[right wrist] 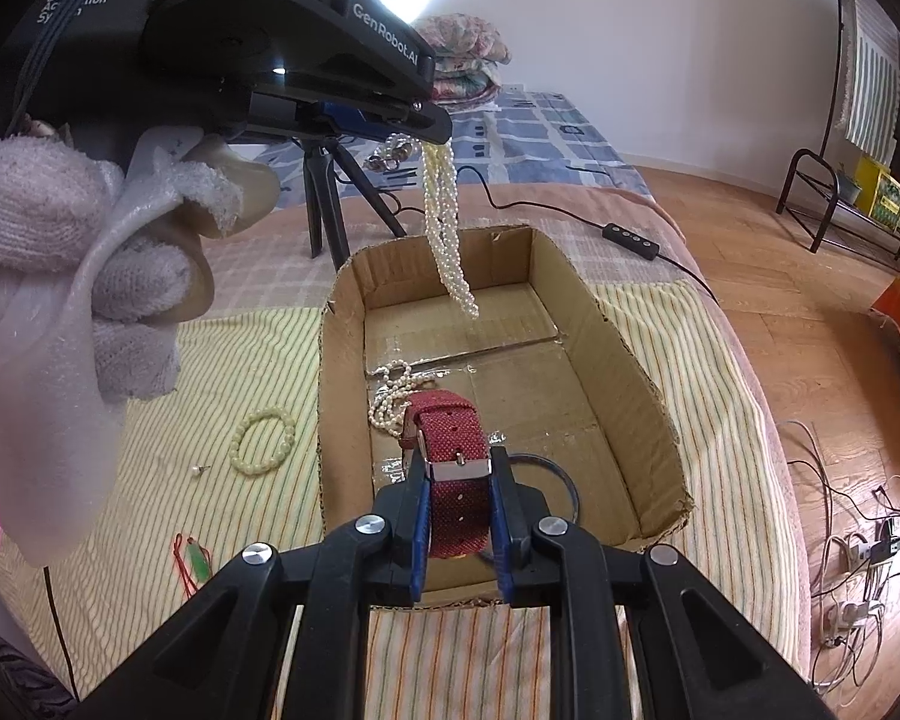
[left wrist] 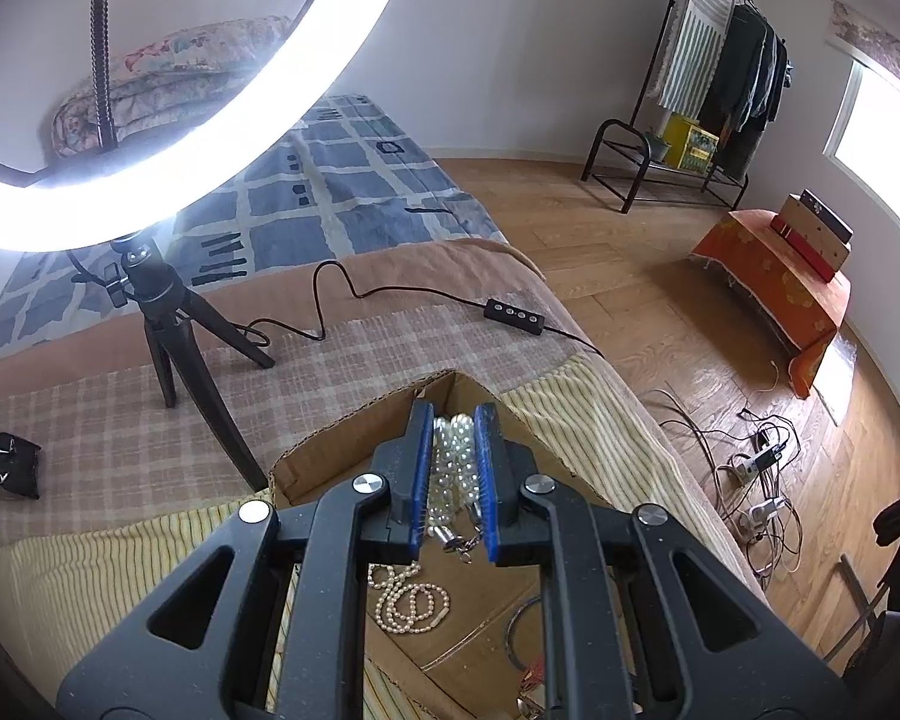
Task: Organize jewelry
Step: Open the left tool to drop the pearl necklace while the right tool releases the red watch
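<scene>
My left gripper (left wrist: 455,420) is shut on a multi-strand white pearl necklace (left wrist: 452,468). In the right wrist view the left gripper (right wrist: 414,120) holds that necklace (right wrist: 447,228) hanging above the open cardboard box (right wrist: 636,378). My right gripper (right wrist: 457,462) is shut on a red fabric watch strap (right wrist: 450,438) with a metal buckle, over the box's near end. A smaller pearl strand (right wrist: 393,399) and a dark bangle (right wrist: 561,480) lie in the box. The strand also shows in the left wrist view (left wrist: 408,597).
A pale green bead bracelet (right wrist: 263,441), a small earring (right wrist: 198,469) and a green pendant on red cord (right wrist: 195,561) lie on the striped cloth left of the box. A ring light on a tripod (left wrist: 162,312) with its cable and remote (left wrist: 513,312) stands behind the box. Cables lie on the floor (right wrist: 858,546).
</scene>
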### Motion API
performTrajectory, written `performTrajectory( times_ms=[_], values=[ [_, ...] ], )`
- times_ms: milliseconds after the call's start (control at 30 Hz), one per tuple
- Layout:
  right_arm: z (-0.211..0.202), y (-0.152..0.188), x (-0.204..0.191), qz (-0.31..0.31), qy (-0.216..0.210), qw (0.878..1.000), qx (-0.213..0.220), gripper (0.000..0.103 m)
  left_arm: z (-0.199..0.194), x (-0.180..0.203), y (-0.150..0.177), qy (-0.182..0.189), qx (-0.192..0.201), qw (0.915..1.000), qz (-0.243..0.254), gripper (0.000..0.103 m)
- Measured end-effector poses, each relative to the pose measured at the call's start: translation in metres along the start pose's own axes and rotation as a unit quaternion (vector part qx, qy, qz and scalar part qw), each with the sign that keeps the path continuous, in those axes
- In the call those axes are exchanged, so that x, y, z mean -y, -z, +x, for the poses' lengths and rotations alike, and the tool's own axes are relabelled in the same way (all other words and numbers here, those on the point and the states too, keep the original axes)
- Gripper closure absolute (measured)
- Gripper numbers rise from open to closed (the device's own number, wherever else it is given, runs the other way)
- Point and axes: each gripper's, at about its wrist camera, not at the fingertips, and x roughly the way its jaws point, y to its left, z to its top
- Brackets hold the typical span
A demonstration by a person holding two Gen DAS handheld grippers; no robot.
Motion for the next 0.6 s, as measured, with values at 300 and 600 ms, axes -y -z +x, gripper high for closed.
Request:
performTrajectory(
  times_ms=[300,600],
  values=[
    [-0.01,0.0,-0.011,-0.018,0.013,0.999,0.034,0.017,-0.008,0.002,-0.002,-0.011,0.024,0.9996,0.01,0.048],
    [-0.011,0.001,-0.014,-0.025,0.032,0.999,0.033,0.008,-0.015,0.005,-0.001,-0.011,0.019,0.9997,0.009,0.043]
  ],
)
